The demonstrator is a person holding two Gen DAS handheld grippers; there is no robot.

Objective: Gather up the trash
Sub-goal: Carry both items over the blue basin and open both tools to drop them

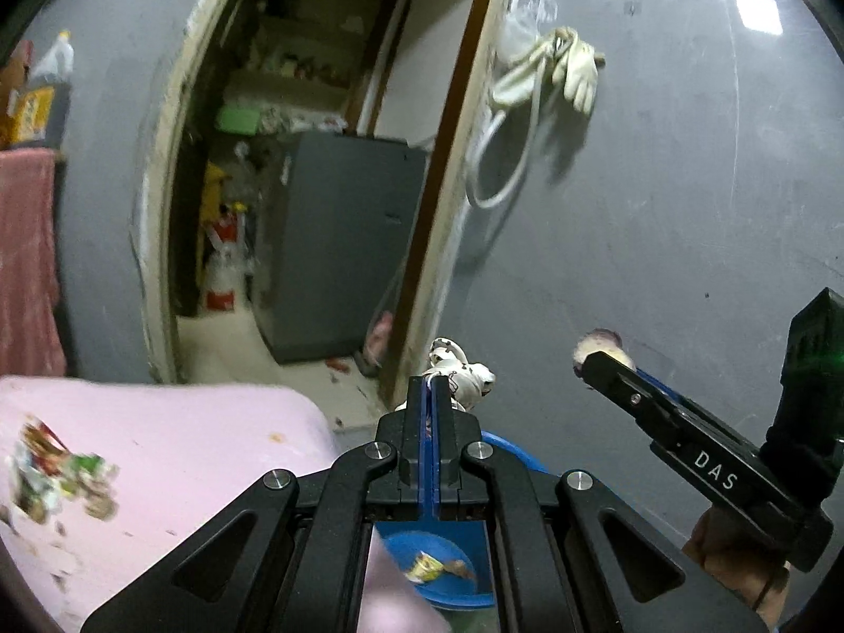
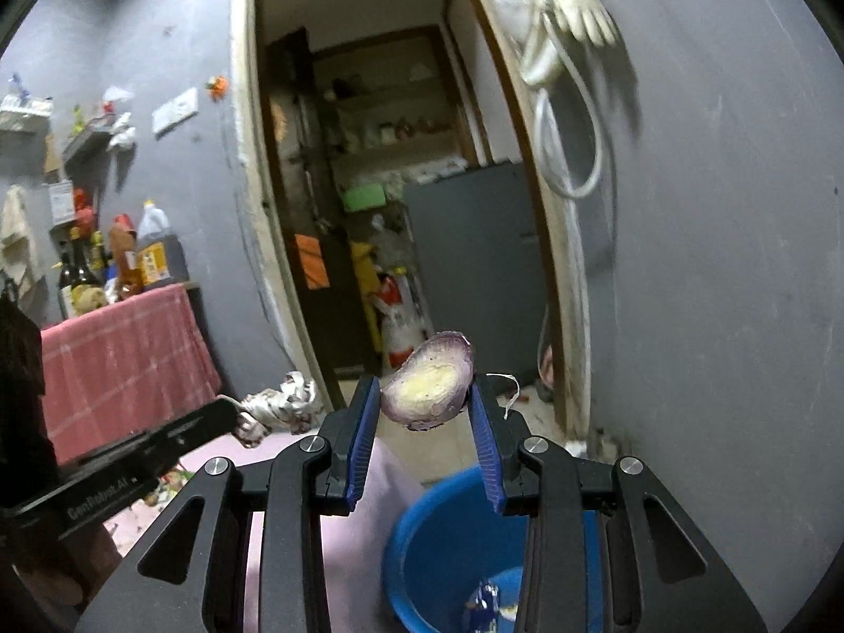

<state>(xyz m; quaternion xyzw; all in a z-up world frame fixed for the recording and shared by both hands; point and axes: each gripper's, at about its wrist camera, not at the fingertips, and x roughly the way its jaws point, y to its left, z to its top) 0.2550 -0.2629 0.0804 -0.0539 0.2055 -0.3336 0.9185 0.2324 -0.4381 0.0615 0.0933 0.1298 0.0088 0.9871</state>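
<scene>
Blue-padded jaws of the right gripper [image 2: 424,395] stand part-way apart and pinch a purple onion piece [image 2: 428,382], cut face toward the camera, held clear of everything so it can be dropped. The left gripper [image 1: 433,387] is squeezed fully shut on a crumpled white wrapper [image 1: 460,369] that sticks out past its tips. Both pieces hang above and just short of the blue bucket [image 2: 448,527], which already holds a few scraps, so my guess is both loads are headed there. Beside the bucket, the pink cloth [image 1: 184,432] carries more litter [image 1: 58,469]. Beyond the bucket an open doorway [image 1: 316,184] shows a grey cabinet [image 1: 343,242]. Nothing blocks the drop except the cloth's edge lying over part of the bucket's rim.
</scene>
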